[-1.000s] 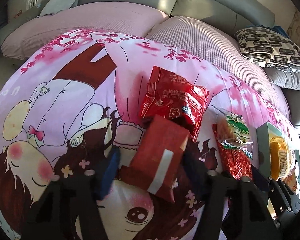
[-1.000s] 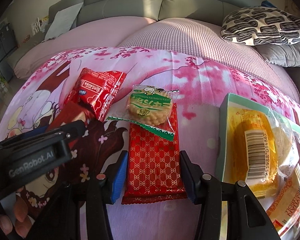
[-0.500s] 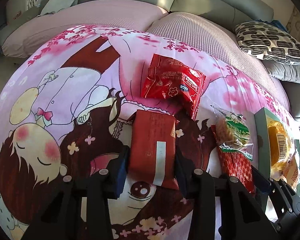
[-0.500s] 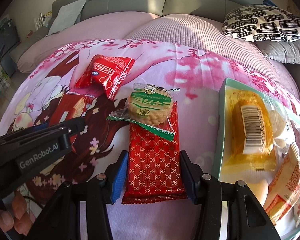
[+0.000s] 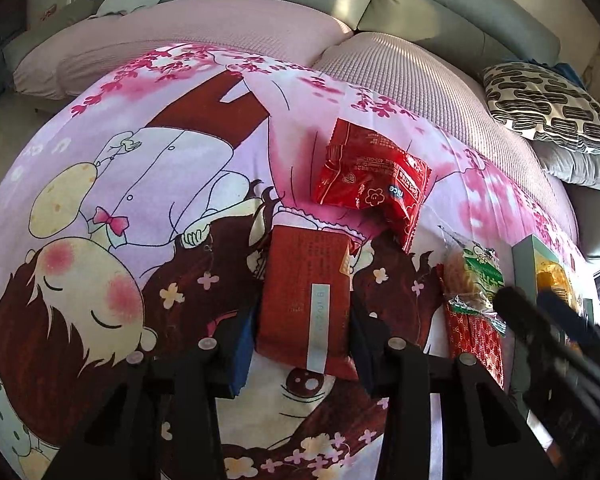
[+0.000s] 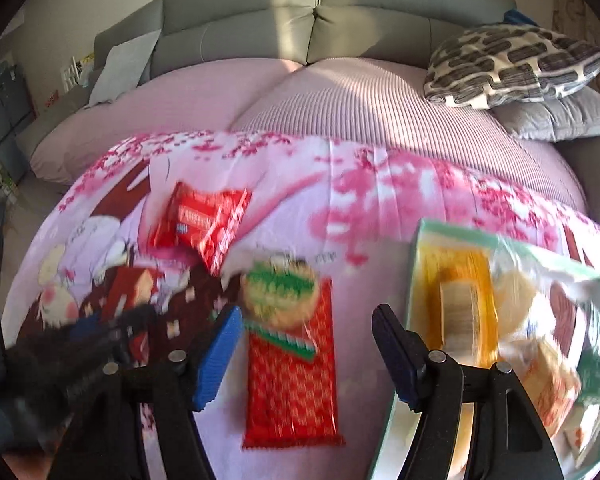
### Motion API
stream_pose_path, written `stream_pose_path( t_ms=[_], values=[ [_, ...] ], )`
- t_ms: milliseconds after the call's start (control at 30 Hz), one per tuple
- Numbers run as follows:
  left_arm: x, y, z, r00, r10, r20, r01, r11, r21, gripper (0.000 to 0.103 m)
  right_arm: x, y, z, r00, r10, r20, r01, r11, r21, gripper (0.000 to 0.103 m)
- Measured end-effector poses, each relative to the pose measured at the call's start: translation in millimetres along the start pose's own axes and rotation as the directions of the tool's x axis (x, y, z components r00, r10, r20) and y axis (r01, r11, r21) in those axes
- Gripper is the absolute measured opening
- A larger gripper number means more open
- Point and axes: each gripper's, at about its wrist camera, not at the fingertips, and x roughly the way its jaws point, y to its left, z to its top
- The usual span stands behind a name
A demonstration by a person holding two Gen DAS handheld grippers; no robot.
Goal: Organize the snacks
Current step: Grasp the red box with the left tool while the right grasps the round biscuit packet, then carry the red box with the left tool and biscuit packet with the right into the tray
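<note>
Right gripper [image 6: 306, 354] wider; pouch [image 5: 370, 184] possibly "nice".

I see glossy, crinkled red foil on the pouch [image 5: 374, 176], lying on the matt printed cloth of the sheet [image 5: 148, 184]. Just beside the pouch, the dark red packet [image 5: 306, 300] looks smoother and duller. Behind the sheet, the pink cushions [image 5: 412, 80] show a ribbed, woven texture.

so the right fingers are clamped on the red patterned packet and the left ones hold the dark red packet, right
Not quite. The right wrist view shows the right gripper open, its fingers apart from the red patterned packet. The left gripper does hold the dark red packet.
</note>
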Motion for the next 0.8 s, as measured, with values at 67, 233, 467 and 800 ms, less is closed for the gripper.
stream_pose_path(
  t_ms=[67,233,467,800],
  values=[
    [0.4,-0.9,0.2,1.000,0.003,-0.003,-0.003,1.000,0.005,0.044,7.6,4.7,5.7,1.000,0.003,-0.016,-0.003,1.000,-0.005,0.072],
    [1.4,0.1,0.8,1.000,-0.004,-0.005,0.004,1.000,0.000,0.044,29.7,12.0,8.1,0.998,-0.012,-0.064,0.012,1.000,-0.003,0.072],
    [1.9,0.7,0.4,1.000,-0.006,-0.003,0.006,1.000,-0.007,0.044,38.5,5.9,3.0,0.996,0.004,-0.084,-0.002,1.000,0.029,0.064],
    [-0.3,-2.1,1.0,1.000,0.005,0.010,-0.005,1.000,0.003,0.042,27.4,2.5,-1.5,0.998,0.020,-0.061,-0.017,0.999,0.041,0.053]
  ],
)
